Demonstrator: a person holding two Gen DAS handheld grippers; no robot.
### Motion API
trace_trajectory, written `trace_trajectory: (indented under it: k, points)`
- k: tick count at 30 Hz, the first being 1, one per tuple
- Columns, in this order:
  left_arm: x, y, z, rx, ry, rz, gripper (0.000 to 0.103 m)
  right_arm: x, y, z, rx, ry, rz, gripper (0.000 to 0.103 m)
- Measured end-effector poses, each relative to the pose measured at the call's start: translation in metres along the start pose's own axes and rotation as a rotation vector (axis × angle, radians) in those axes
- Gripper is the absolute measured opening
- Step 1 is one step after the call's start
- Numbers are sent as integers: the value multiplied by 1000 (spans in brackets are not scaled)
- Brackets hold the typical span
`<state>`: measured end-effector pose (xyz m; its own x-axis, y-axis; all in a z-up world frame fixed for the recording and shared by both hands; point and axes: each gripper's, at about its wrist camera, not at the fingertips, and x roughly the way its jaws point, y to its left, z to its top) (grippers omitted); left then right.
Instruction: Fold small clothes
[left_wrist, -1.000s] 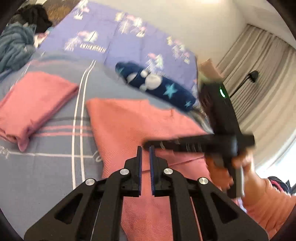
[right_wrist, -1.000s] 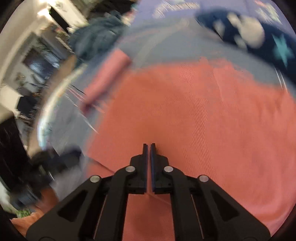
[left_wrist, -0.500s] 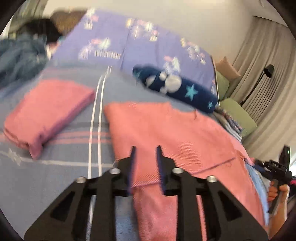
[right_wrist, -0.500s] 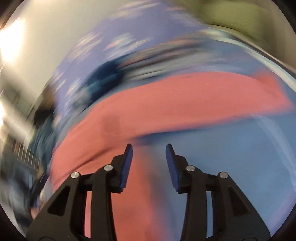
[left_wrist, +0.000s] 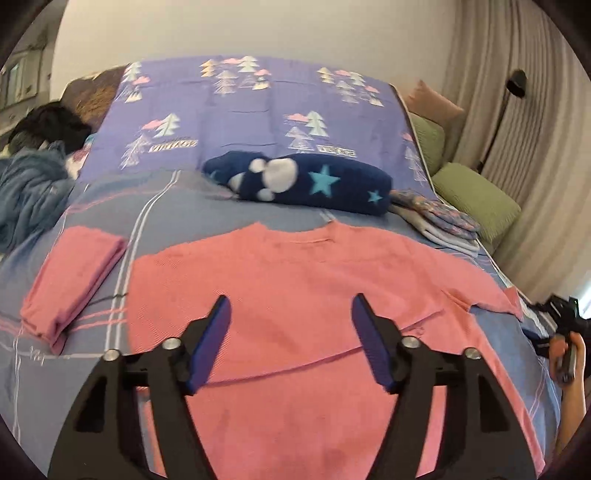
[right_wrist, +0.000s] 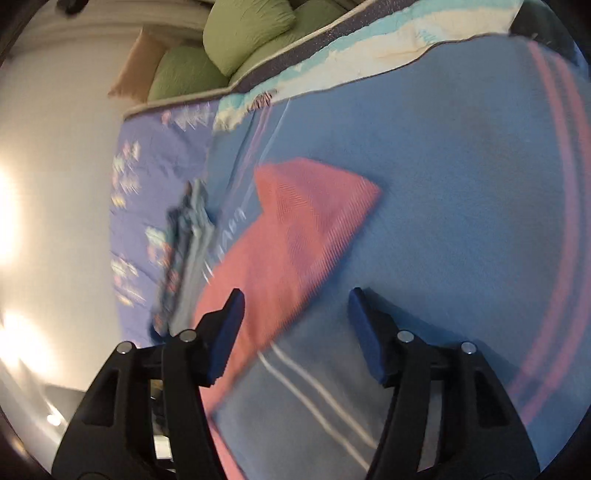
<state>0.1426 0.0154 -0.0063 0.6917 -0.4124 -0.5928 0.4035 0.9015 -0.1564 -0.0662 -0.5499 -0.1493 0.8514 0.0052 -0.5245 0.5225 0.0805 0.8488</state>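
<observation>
Pink shirt (left_wrist: 295, 280) flat on bed (left_wrist: 177, 206), long axis across. Right gripper (right_wrist: 295, 328) nearest the sleeve tip (right_wrist: 314, 206) — dead ahead. Left gripper (left_wrist: 291, 339) over the body. Both fingers wide apart, empty.

Bed: I see the bed (left_wrist: 92, 376) under a blue striped blanket.
Wall: plain white wall (left_wrist: 258, 29) beyond its head.
Curtains: pale curtains (left_wrist: 535, 166) right of it.
Cushions: green cushions (left_wrist: 476, 199) beside it.
</observation>
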Motion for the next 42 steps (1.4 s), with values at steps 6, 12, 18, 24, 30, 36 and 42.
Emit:
trace_trajectory:
  k: [6,12,18,24,30,36,42]
  points:
    - [22,-22,8,-1,13,-9,87,15,-5,30,97,-35,40,33]
    - [52,-11,6,-89,65,6,87,10,7,28,2,-38,58,10]
    - [54,19,3,-143,29,34,87,-7,105,-10,-313,-94,98,10]
    - [48,62,-9,-327,14,-89,87,16,235,-145,-783,-17,197,11]
    - [54,90,-17,-463,32,-340,87,100,261,-275,-978,303,219,12]
    - [69,86,-23,-523,122,-514,87,142,228,-360,-1205,541,98,12]
    - [66,80,-22,-525,118,-534,87,126,222,-359,-1364,397,18,22]
